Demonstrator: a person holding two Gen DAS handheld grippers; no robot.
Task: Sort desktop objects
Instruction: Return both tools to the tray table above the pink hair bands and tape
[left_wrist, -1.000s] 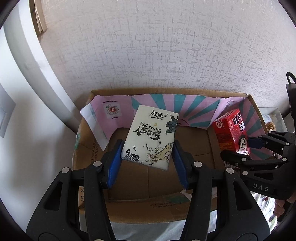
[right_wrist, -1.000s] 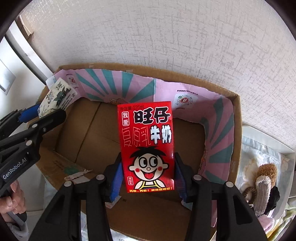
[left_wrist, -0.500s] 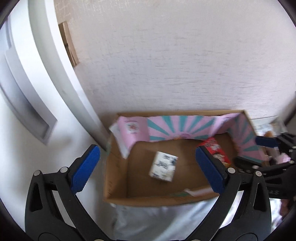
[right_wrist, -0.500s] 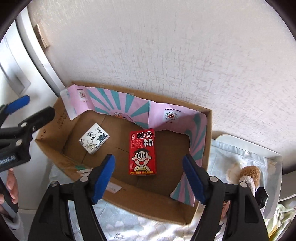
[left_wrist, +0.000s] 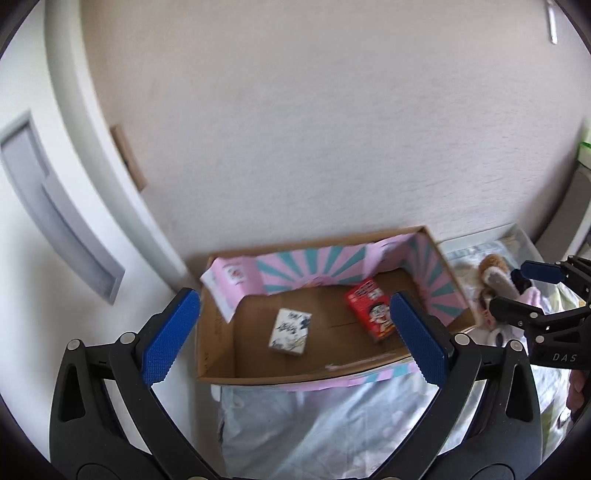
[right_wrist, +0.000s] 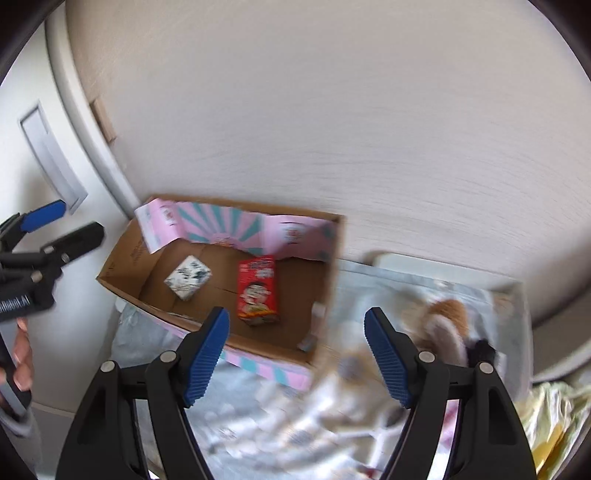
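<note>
Both packs have left the claws since a second ago: then the left gripper pinched the tissue pack and the right gripper the milk carton, and now both lie on the floor of the cardboard box while the claws hang higher and farther back.

From the left wrist, the left gripper (left_wrist: 291, 347) stands at its widest, nothing between its blue pads. The tissue pack (left_wrist: 290, 331) lies flat near the middle of the cardboard box (left_wrist: 221, 350), ahead of and below this claw, its long axis running from the box's near rim toward the back wall. The milk carton (left_wrist: 370, 313) lies beside it toward the box's right wall, long axis slanting from the back wall toward the near right corner. The right gripper (left_wrist: 517, 291) shows beyond that right wall, over a heap with a plush toy (left_wrist: 493, 266).

From the right wrist, the right gripper (right_wrist: 297, 354) is moderately wide and empty, straddling the box's near rim at its right corner. The carton (right_wrist: 257, 290) is its nearer pack, printed face up, top end toward the back wall. Blurred items right of the box seem the next picks; the right hand is nearer them.
</note>
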